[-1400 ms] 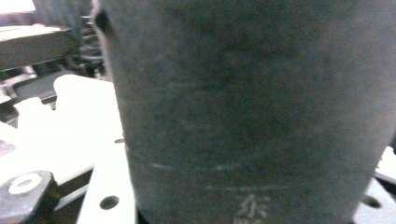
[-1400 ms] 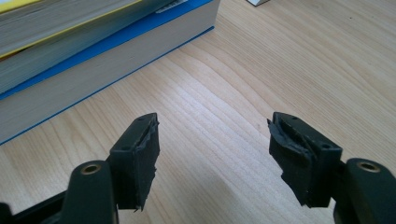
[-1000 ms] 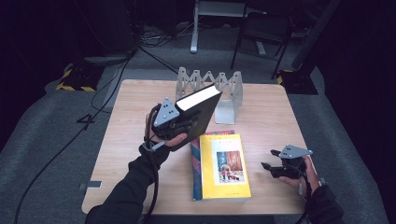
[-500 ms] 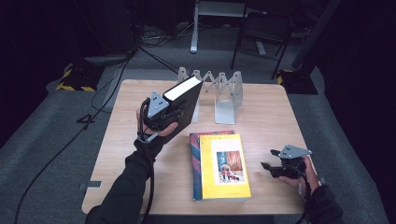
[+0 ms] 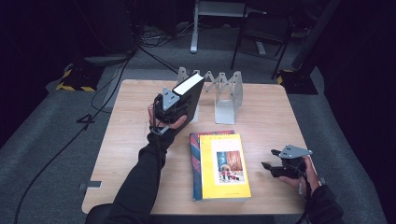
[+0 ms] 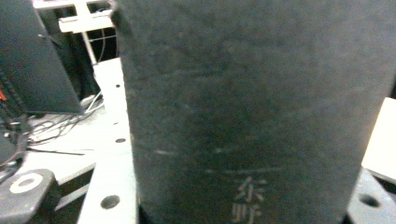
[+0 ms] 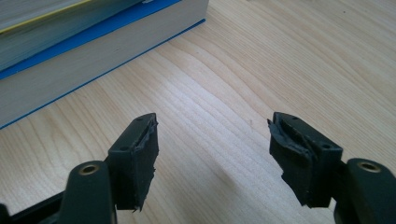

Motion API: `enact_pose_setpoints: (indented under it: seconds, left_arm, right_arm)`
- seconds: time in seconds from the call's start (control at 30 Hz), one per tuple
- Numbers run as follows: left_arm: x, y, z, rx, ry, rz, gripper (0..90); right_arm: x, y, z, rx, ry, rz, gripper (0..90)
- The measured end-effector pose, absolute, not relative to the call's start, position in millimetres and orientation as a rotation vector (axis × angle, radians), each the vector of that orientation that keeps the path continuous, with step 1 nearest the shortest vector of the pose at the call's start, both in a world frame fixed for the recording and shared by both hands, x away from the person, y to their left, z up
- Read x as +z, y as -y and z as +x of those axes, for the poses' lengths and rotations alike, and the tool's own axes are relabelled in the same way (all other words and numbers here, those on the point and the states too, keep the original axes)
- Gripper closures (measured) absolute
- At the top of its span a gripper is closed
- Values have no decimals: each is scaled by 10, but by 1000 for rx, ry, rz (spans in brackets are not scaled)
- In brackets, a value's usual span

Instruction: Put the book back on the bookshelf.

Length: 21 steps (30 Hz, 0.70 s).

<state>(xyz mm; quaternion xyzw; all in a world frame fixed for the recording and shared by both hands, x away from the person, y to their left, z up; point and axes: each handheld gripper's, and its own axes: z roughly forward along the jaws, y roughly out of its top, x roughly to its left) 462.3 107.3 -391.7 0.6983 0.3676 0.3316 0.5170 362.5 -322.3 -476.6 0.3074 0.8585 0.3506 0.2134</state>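
While tilted over rack (image 5: pixel 224 88), black book (image 5: pixel 189 91) pinched betw. left gripper (image 5: pixel 169 108) jaws, right gripper (image 5: pixel 273 165) jaws spread.

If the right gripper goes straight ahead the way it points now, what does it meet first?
Probably the yellow book lying flat on the table. The right gripper stands open with bare wood ahead, and the book's page edge lies beyond, up and left; depth is unclear.

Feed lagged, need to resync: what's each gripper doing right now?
Left gripper: shut on the black book, held tilted at the metal book rack.
Right gripper: open, empty, over the table beside the yellow book.
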Motion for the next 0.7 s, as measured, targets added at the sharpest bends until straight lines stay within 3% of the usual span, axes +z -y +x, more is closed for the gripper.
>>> enact_pose_setpoints:
  seconds: [0.7]
  left_arm:
    - [-4091, -1257, 4594, 740, -913, 1654, 508]
  right_arm:
    - [-4784, 3190, 3623, 954, -2406, 828, 326]
